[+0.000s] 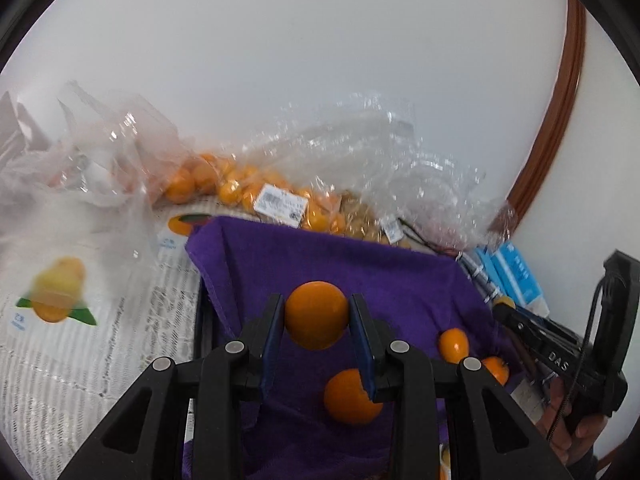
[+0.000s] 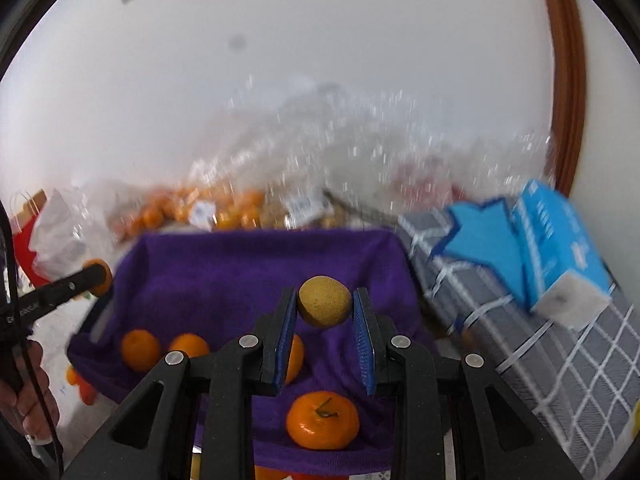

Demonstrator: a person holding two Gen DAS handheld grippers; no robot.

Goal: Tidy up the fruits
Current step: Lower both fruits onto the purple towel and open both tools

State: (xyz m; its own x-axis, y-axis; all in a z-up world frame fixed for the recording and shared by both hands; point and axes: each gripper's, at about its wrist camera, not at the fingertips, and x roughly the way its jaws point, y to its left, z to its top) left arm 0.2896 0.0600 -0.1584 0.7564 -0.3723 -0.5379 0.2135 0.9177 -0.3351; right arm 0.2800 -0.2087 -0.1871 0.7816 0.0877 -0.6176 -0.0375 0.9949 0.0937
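Left gripper [image 1: 317, 322] clamped on an orange [image 1: 316, 315]; right gripper [image 2: 324, 312] clamped on a yellow-brown fruit [image 2: 324, 306]. Both fruits carried above the purple cloth [image 1: 400, 280], loose oranges [image 2: 322, 420] directly beneath, bagged fruit [image 1: 248, 192] beyond, farther ahead.

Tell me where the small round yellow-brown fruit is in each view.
Left wrist view: a yellowish tip at the right gripper's fingers, right edge.
Right wrist view: yellow-brown fruit centre, clamped between the right gripper fingers.
Shared landmark: purple towel.
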